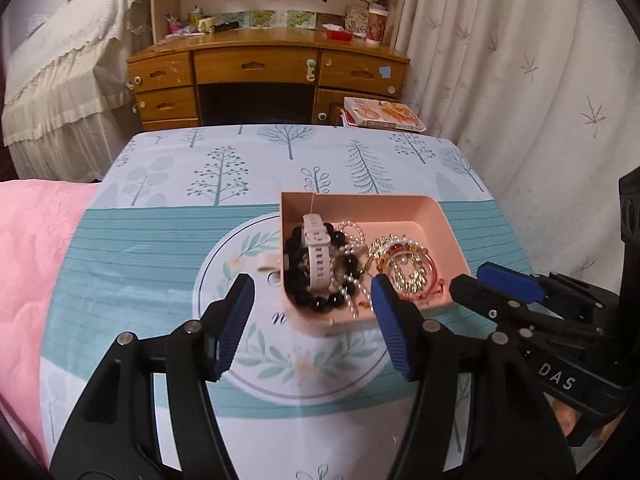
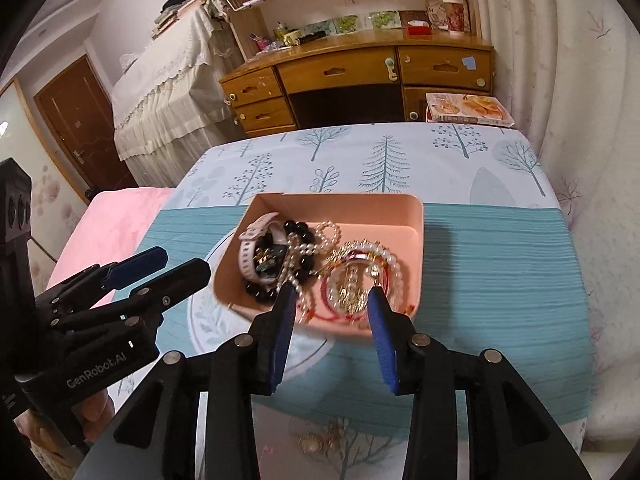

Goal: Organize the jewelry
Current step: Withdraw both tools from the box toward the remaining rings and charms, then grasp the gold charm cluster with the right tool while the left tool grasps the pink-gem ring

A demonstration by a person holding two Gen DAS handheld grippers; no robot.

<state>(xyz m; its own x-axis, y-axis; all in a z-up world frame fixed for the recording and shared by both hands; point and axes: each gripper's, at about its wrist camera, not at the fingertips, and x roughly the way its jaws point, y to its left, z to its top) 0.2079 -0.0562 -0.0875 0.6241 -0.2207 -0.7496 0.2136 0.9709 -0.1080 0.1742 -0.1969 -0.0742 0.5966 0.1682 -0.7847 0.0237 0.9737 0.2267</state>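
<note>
A pink tray sits on the tablecloth and holds a pale pink watch, a black bead bracelet, pearl strands and red and gold bangles. My left gripper is open and empty at the tray's near left corner. My right gripper is open and empty, fingers over the tray's near edge. A gold brooch-like piece lies on the cloth below the right gripper.
The table carries a tree-print cloth. A pink quilt lies to the left. A wooden desk stands beyond the table's far edge, curtains to the right, a box beside the desk.
</note>
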